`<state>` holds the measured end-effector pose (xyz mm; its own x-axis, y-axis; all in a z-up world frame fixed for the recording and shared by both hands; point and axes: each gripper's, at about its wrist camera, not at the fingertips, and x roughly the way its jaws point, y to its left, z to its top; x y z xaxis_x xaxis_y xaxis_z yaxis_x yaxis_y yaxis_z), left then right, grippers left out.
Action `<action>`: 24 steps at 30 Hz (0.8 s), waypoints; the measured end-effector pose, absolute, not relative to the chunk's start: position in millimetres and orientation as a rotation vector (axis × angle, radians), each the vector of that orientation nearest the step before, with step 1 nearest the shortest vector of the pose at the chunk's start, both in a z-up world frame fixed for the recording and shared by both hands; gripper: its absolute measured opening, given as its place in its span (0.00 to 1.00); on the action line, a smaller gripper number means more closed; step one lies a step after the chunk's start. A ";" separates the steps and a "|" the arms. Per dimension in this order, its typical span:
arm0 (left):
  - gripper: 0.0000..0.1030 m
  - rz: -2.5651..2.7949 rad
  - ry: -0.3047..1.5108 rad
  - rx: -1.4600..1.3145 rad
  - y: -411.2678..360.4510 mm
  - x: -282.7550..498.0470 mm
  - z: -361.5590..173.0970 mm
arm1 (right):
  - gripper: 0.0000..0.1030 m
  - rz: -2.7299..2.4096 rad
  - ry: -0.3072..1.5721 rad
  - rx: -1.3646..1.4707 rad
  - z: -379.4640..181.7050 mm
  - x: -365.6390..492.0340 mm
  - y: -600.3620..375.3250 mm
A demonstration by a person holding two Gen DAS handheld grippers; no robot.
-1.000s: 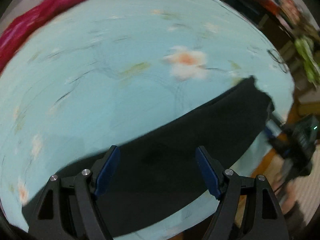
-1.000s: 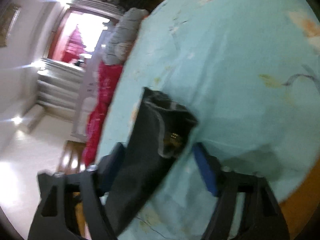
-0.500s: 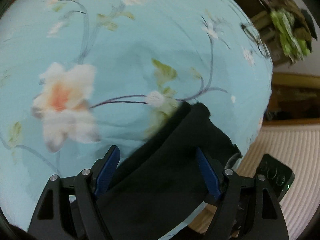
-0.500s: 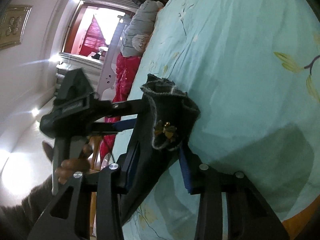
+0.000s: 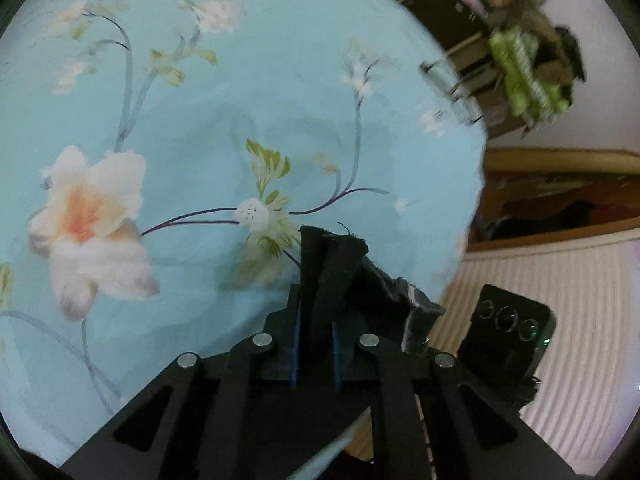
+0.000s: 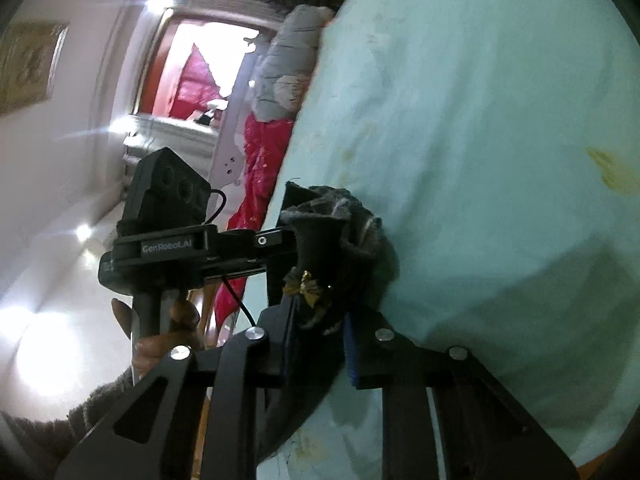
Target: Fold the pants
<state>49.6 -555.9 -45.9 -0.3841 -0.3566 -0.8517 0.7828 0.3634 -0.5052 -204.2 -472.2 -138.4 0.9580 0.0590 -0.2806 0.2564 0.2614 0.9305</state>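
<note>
The black pants (image 5: 332, 264) are bunched at their waistband near the bed's edge. My left gripper (image 5: 314, 344) is shut on a fold of the waist fabric. In the right wrist view the waistband (image 6: 332, 236) shows a small gold bow and grey lining, and my right gripper (image 6: 318, 344) is shut on it. The left gripper (image 6: 276, 244) shows there too, clamped on the same end from the left. Most of the pants hang hidden below the grippers.
A light blue floral bedsheet (image 5: 240, 120) covers the bed. Its edge runs at the right, with striped flooring (image 5: 560, 280) beyond. A red blanket (image 6: 260, 168) and grey pillow (image 6: 292, 60) lie at the far end. Shelves with clutter (image 5: 520, 60) stand at the back.
Both grippers have closed on the pants' waist end, the right first. The pants have been lifted and bunched between the two grippers at the bed's edge.
</note>
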 end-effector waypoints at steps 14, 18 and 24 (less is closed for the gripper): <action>0.14 -1.103 1.462 0.067 -334.7 107.8 5.1 | 0.22 0.102 0.462 0.929 -41.8 -126.3 -351.6; 0.14 -0.844 1.580 -0.040 -250.4 130.0 -53.6 | 0.24 0.149 0.649 0.880 -64.9 -79.7 -292.5; 0.22 -0.744 1.611 -0.237 -174.1 133.9 -75.0 | 0.51 0.095 0.808 0.856 -71.9 -62.3 -263.8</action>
